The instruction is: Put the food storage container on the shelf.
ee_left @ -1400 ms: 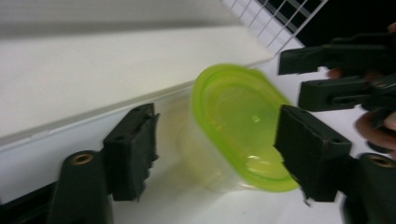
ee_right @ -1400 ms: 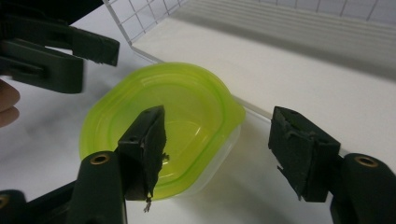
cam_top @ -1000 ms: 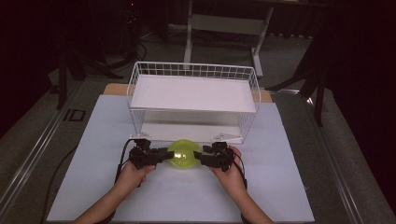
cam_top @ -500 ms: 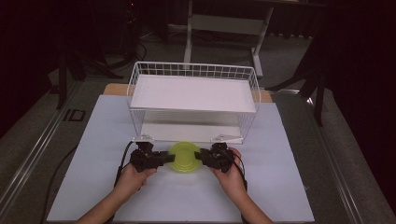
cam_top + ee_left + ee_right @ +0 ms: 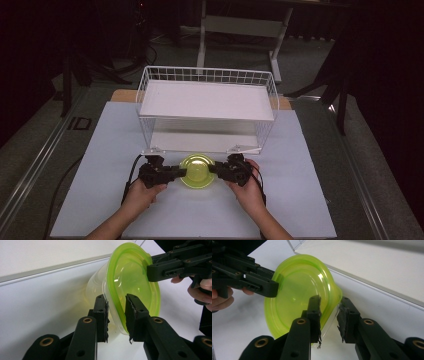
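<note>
A round clear container with a green lid (image 5: 197, 171) sits between the two grippers near the front of the white worktop (image 5: 100, 150), just in front of a white wire basket rack (image 5: 207, 111) that carries a white shelf board on top and another below. In the high view the left gripper (image 5: 176, 172) comes in from the left and the right gripper (image 5: 214, 170) from the right, each held in a hand (image 5: 140, 192), and each reaches the container at opposite edges of its lid. In the left gripper view the container (image 5: 125, 285) appears tipped, lid facing the right of that view, and the two black fingers (image 5: 101, 312) straddle the lid rim, one on the clear body side and one on the lid face, clenched on the edge. Farther off in that view, the other gripper (image 5: 160, 267) meets the opposite rim, with a hand behind it. In the right gripper view the container (image 5: 299, 297) shows its lid toward the left, and the right gripper's fingers (image 5: 314, 310) stand either side of the rim; the left one presses the lid, while the right one looks slightly apart from the clear wall, so whether this grip is fully closed cannot be told. The left gripper's arm (image 5: 249, 280) reaches the far rim there.
</note>
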`<state>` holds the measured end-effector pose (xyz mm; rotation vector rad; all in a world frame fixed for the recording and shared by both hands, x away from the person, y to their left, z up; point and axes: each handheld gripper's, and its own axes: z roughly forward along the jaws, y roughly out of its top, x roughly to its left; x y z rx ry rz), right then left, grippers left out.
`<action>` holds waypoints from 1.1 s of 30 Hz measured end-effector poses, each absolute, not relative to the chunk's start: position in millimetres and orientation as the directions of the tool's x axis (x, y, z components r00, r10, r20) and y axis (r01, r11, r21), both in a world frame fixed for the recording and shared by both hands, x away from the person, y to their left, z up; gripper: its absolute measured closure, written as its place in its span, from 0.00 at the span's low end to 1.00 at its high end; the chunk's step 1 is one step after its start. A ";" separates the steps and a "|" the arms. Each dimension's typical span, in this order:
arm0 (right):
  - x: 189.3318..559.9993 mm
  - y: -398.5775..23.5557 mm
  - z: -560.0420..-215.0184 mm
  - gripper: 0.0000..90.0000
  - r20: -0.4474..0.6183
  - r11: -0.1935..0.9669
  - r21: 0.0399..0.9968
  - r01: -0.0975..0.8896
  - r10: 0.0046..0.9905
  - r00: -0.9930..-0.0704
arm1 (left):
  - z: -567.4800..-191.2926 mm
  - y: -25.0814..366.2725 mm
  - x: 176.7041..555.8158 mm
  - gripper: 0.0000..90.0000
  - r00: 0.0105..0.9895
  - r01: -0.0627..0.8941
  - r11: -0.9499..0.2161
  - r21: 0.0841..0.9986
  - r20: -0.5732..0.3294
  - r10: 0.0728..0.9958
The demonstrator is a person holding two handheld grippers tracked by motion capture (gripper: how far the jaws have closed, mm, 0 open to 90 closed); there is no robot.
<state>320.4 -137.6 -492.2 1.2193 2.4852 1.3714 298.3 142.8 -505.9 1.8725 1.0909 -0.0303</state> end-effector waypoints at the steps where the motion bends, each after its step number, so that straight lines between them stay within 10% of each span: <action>1: 320.0 -137.6 -491.7 0.82 0.309 0.297 0.733 0.611 0.656 -0.689 | -505.8 143.0 297.8 0.82 0.602 0.693 -0.165 0.702 -0.438 0.667; 33: 328.9 -150.0 -438.0 0.89 0.286 0.203 0.803 0.560 0.694 -0.661 | -452.3 127.2 304.4 0.91 0.627 0.545 -0.105 0.832 -0.322 0.709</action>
